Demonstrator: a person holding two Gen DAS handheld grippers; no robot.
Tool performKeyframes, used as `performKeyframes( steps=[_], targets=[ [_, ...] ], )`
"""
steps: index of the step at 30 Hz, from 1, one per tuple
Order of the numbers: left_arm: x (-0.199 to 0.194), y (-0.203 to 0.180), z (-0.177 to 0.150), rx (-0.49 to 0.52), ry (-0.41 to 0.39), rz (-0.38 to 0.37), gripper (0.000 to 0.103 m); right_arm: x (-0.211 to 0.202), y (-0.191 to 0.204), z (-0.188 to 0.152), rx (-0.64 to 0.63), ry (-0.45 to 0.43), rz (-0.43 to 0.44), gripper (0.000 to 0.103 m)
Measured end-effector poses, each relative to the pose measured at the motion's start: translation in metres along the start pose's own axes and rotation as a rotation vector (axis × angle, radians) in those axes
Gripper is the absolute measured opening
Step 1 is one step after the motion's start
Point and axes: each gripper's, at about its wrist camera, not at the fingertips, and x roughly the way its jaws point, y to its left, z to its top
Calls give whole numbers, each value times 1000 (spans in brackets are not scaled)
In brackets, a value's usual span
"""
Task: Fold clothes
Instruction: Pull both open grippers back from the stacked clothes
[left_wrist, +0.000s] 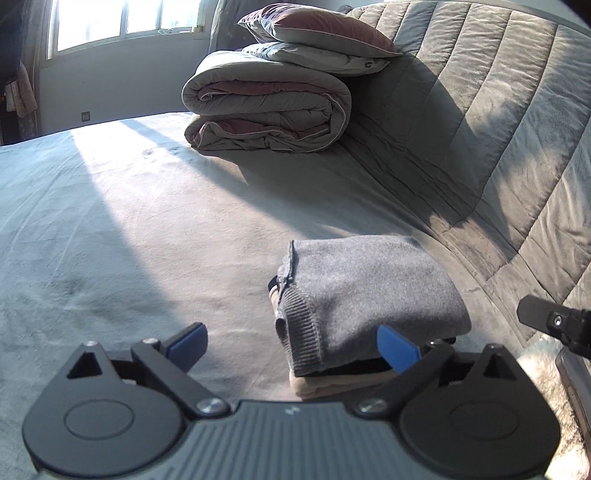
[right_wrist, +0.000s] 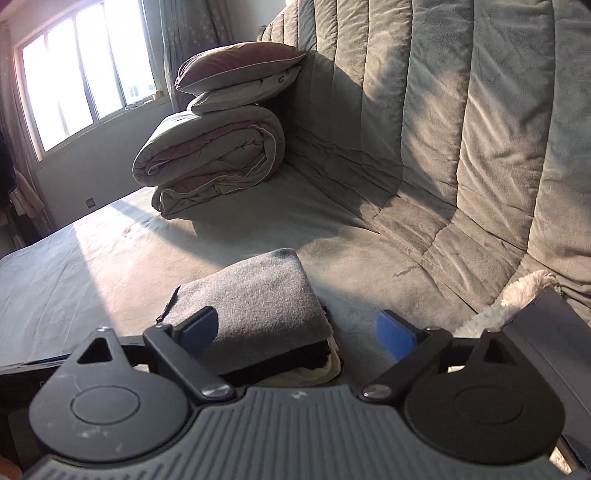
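Both your left gripper (left_wrist: 293, 349) and right gripper (right_wrist: 304, 334) gape wide, empty. The gray sweater (left_wrist: 364, 291) between them looks soft and floppy; pinch its thick folded edge.

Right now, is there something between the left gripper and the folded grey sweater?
Nothing visible. The left gripper is open just in front of the folded grey sweater, with only bare bed sheet between them.

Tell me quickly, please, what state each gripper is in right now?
Left gripper: open, holding nothing; the folded grey garment lies between its fingers.
Right gripper: open, holding nothing, beside the same garment.
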Motion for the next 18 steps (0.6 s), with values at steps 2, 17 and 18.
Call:
performKeyframes(
  steps=[2, 17, 18],
  targets=[
    [-2, -3, -7, 36, 32, 26, 102, -9, 6, -9, -17, -1, -21, 103],
    [-13, -2, -30, 45, 114, 92, 102, -43, 25, -30, -97, 69, -4, 103],
    [-13, -3, -31, 48, 114, 98, 102, -42, 23, -30, -89, 72, -14, 103]
  ],
)
